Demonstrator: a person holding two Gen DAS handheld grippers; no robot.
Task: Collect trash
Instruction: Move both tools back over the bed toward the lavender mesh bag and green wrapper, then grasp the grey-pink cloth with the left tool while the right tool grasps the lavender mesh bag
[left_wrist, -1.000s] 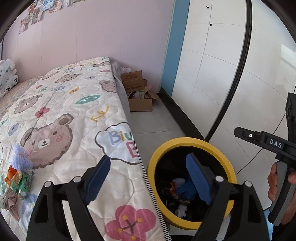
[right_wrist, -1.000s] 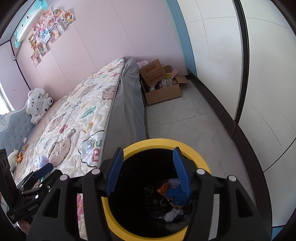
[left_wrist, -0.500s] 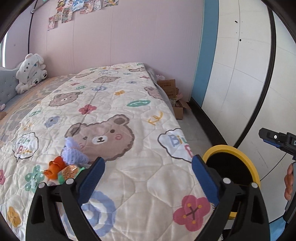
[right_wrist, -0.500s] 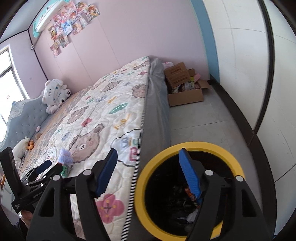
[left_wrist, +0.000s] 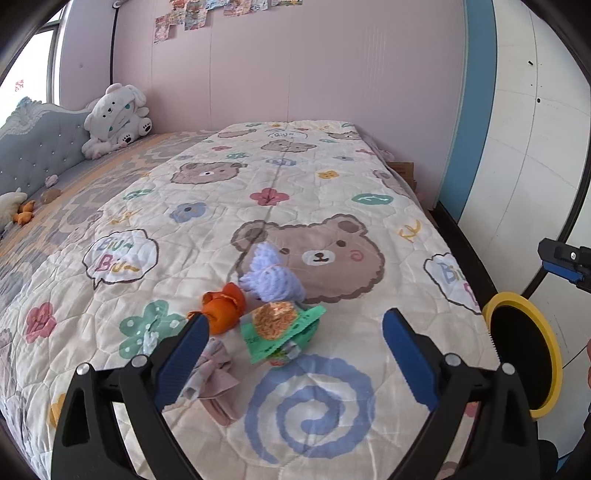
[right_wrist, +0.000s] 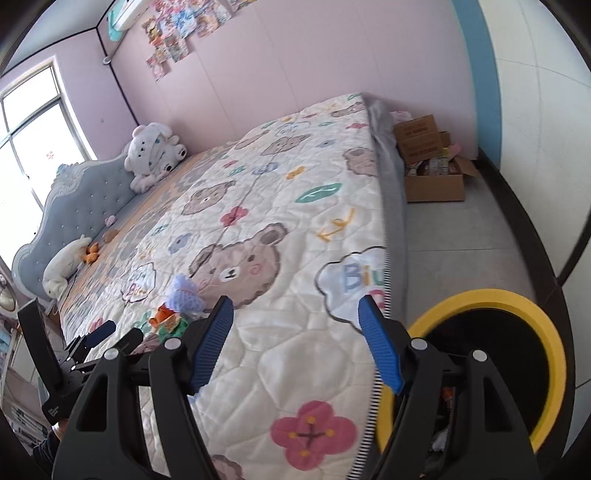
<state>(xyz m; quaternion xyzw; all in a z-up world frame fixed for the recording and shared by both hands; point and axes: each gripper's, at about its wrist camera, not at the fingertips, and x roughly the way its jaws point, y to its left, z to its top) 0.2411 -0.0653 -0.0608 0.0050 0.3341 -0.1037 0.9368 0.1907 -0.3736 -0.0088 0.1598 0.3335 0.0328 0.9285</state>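
The left claw (left_wrist: 291, 338) stands wide over the bed (left_wrist: 332, 417), with nothing pinched between its blue pads (left_wrist: 404, 356). A small heap of trash lies on the quilt just ahead of it, toward its left finger. There is an orange scrap (left_wrist: 223, 308) beside that finger's tip, and a green wrapper (left_wrist: 282, 336) with a crinkly orange piece on top just right of the scrap. A lilac knitted bundle (left_wrist: 271, 277) sits behind both, and a grey-pink rag (left_wrist: 214, 384) lies partly under the left finger. They touch or overlap one another.

The right claw (right_wrist: 295, 341) is also parted, less wide, and holds nothing; bare quilt shows between its pads. The same heap lies to its left, beyond its left finger, near the left claw's own tips (right_wrist: 110, 332). The bin (right_wrist: 550, 354), yellow-rimmed and black inside, stands on the floor to the right of the right claw, against the bed's edge and partly behind its right finger. Some litter shows low inside it.

A white plush (left_wrist: 116, 118) sits far ahead by the headboard. A cardboard box (right_wrist: 432, 177) is on the floor past the bed's far corner.
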